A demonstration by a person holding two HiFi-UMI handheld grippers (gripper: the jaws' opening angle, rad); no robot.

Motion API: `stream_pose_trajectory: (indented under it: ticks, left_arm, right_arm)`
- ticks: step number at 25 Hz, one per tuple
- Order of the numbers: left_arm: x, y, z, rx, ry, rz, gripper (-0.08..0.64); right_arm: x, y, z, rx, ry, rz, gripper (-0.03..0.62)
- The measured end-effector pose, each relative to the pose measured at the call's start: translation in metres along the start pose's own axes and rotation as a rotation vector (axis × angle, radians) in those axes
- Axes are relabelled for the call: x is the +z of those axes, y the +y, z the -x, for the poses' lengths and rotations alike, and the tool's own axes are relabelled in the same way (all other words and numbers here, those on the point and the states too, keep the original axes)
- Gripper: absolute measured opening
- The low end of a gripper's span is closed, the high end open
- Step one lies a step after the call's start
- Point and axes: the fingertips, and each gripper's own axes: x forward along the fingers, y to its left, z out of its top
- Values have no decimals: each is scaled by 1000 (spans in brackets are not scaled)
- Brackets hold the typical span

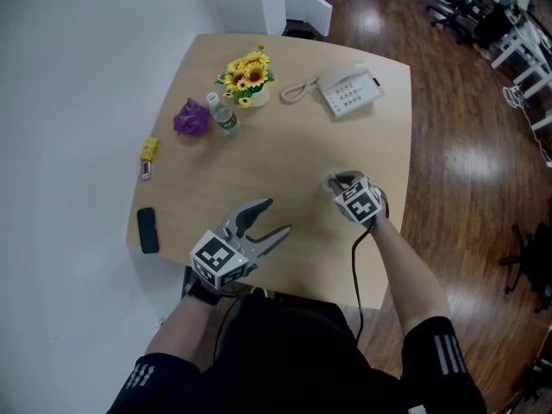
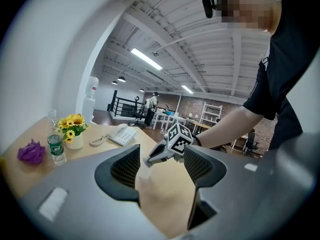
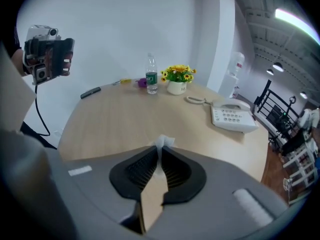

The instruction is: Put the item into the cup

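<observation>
**Right gripper pinches a clear cup at a tan table**

A glossy floor [image 1: 466, 162] of dark wood planks fills the right side of the head view. A plain white wall [image 1: 78, 76] fills the left. The left gripper view shows a ceiling [image 2: 165, 39] of white beams with strip lights, and a brick wall far back. Office chairs [image 1: 457, 3] stand at the upper right of the head view.

The table [image 1: 285, 145] takes up the centre. It has a smooth, matt top of pale wood grain with rounded corners.

The left gripper [image 1: 278, 215], grey plastic with ribbed black pads, hangs at lower centre. Its jaws are spread and nothing is between them. The right gripper [image 1: 338, 184] is right of centre, clamped on the thin wall of what looks like a clear plastic cup [image 1: 330, 179]. In the right gripper view the cup shows as a whitish translucent sliver [image 3: 163, 142] squeezed between nearly closed pads. Whether the cup rests on the table I cannot tell.

At the top of the table lies a white desk phone [image 1: 349, 90] with a coiled cord. To its left are sunflowers [image 1: 247, 74] in a round white pot. Next to them stand a clear bottle [image 1: 223, 116] with a green label and a crumpled purple lump [image 1: 191, 117]. Along the left edge lie a flat black bar [image 1: 147, 229] and a small yellow block [image 1: 150, 148].
</observation>
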Motion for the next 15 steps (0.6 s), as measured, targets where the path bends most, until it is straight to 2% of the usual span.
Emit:
stream_pose_trajectory:
  ticks: [6, 15]
  left_arm:
    - [-10, 3, -2, 8, 13, 0, 270]
    - [-10, 1, -8, 7, 17, 10, 270]
  right_arm:
    - [-9, -4, -21, 10, 95, 56, 37]
    - [-15, -3, -37, 31, 162, 80, 37]
